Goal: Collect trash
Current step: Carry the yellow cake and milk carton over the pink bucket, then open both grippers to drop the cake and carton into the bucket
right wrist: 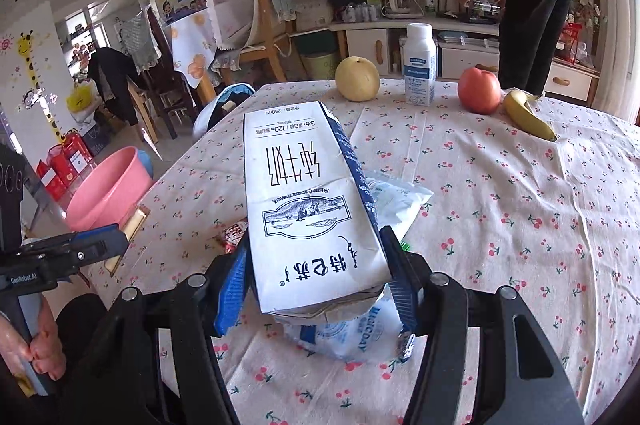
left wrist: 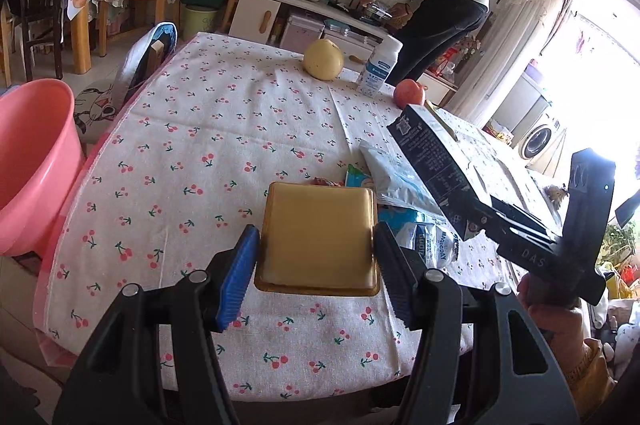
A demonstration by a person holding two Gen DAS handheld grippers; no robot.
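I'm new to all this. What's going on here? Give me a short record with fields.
Left gripper: fingers closed on a yellow square box
Right gripper: fingers closed on a white milk carton
Left on the tablecloth: crumpled wrappers
Fruit at far edge: pear, apple, banana
Beside the fruit: white bottle
Off the table: pink basin

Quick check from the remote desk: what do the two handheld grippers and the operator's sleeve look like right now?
Both are black plastic linkage frames with silver rivets. The left gripper and right gripper carry ribbed blue pads on black fingers. The left one's side, seen from the right wrist, reads "GenRobot.AI". The right one's body bears raised letters "DAS". A yellow patterned sleeve shows at the right wrist. No cables visible.
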